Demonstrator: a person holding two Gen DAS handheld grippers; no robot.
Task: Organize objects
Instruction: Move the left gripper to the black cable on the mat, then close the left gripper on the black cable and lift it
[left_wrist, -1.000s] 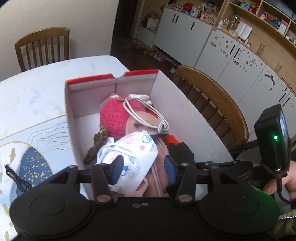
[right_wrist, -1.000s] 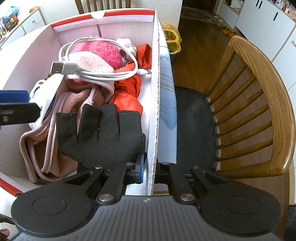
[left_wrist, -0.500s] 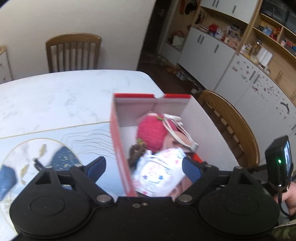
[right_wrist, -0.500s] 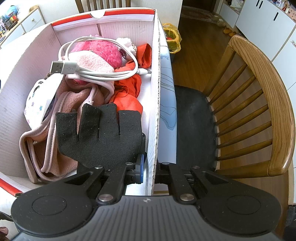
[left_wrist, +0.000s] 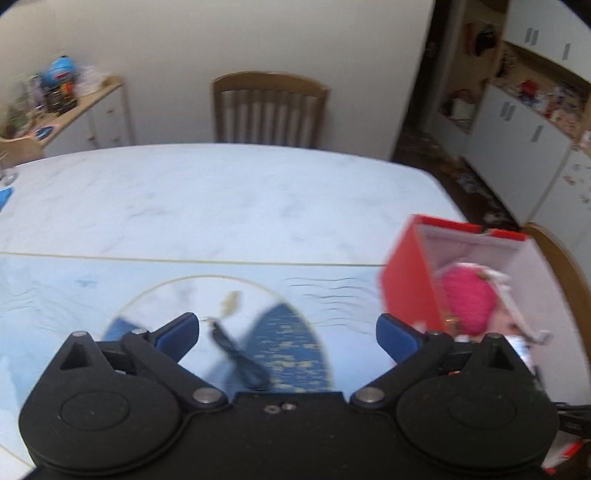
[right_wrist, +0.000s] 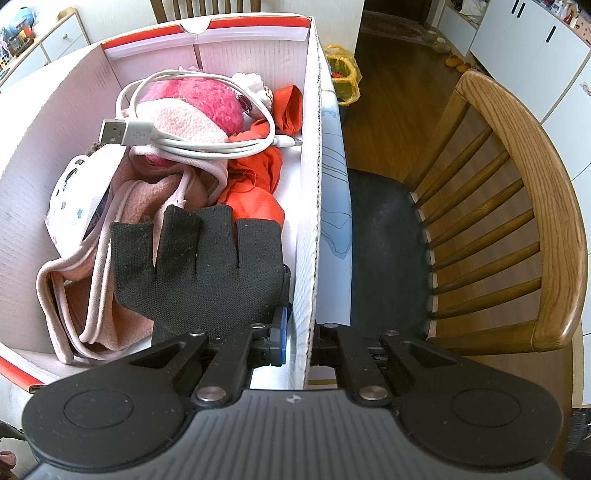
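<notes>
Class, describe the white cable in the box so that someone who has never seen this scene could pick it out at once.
Start at the red-rimmed cardboard box on the table beside the wooden chair. Among the soft things inside, the white cable lies coiled on top of the pink plush toy. It is the only hard, glossy item there, ending in a silver USB plug.

Left claw (left_wrist: 287, 332) jaws just opened wide, empty; right claw (right_wrist: 299, 332) clamped shut.

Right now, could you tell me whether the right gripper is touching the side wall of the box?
Touching. The right wrist view shows the right gripper shut on the box wall, one finger inside and one outside.
</notes>
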